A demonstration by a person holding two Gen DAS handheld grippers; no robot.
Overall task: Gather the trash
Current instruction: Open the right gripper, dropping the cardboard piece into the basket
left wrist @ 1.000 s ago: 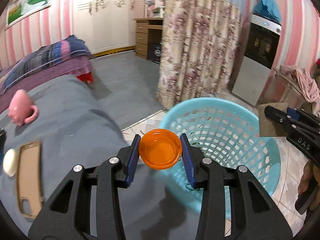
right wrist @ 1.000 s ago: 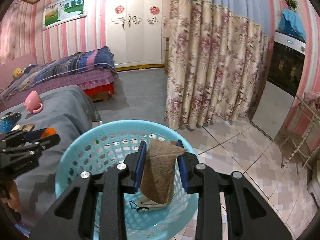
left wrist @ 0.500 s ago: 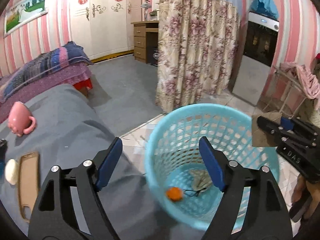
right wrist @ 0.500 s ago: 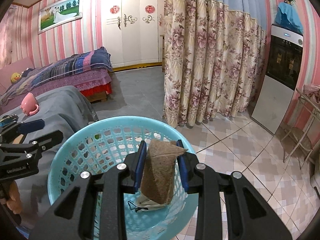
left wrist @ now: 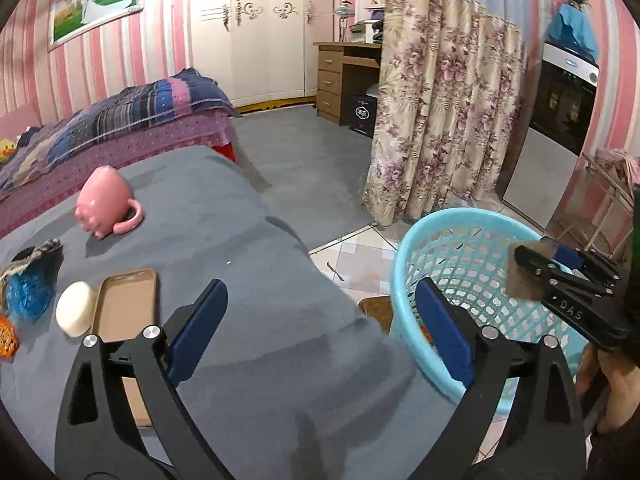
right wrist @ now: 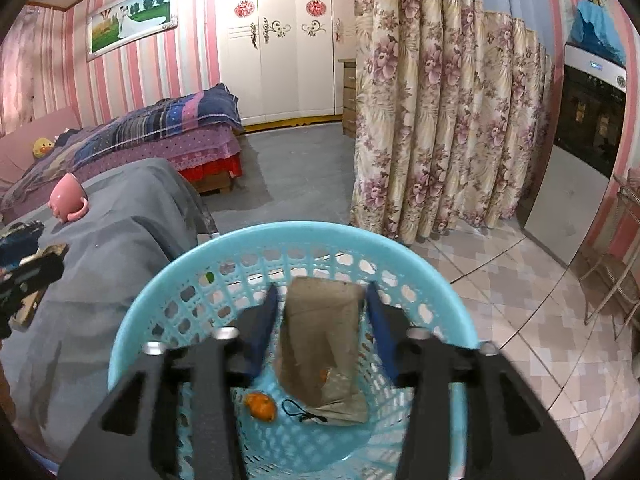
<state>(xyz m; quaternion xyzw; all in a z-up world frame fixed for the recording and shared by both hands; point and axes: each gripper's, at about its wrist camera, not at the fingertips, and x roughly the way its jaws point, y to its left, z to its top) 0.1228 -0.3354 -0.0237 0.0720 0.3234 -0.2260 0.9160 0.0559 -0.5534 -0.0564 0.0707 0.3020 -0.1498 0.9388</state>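
A light blue plastic basket (left wrist: 452,232) stands on the floor beside the grey-covered table (left wrist: 248,264). My left gripper (left wrist: 320,316) is open and empty, over the table edge next to the basket. My right gripper (right wrist: 320,312) is over the basket (right wrist: 280,240), its jaws spread apart with a brown cardboard piece (right wrist: 320,336) between them, dropping free. In the left wrist view the right gripper (left wrist: 532,268) shows at the right with the cardboard (left wrist: 520,276). An orange cap (right wrist: 261,406) and a crumpled grey item (right wrist: 340,404) lie in the basket's bottom.
On the table lie a pink mug (left wrist: 106,202), a tan phone case (left wrist: 124,304), a white oval soap (left wrist: 74,314), a blue scrubber (left wrist: 30,288) and an orange item (left wrist: 6,338). A floral curtain (left wrist: 440,128), a bed (left wrist: 120,120) and tiled floor (right wrist: 520,280) surround the spot.
My left gripper opened and dropped the orange cap into the basket, then swung left over the table. My right gripper has just opened, and the cardboard is slipping down.
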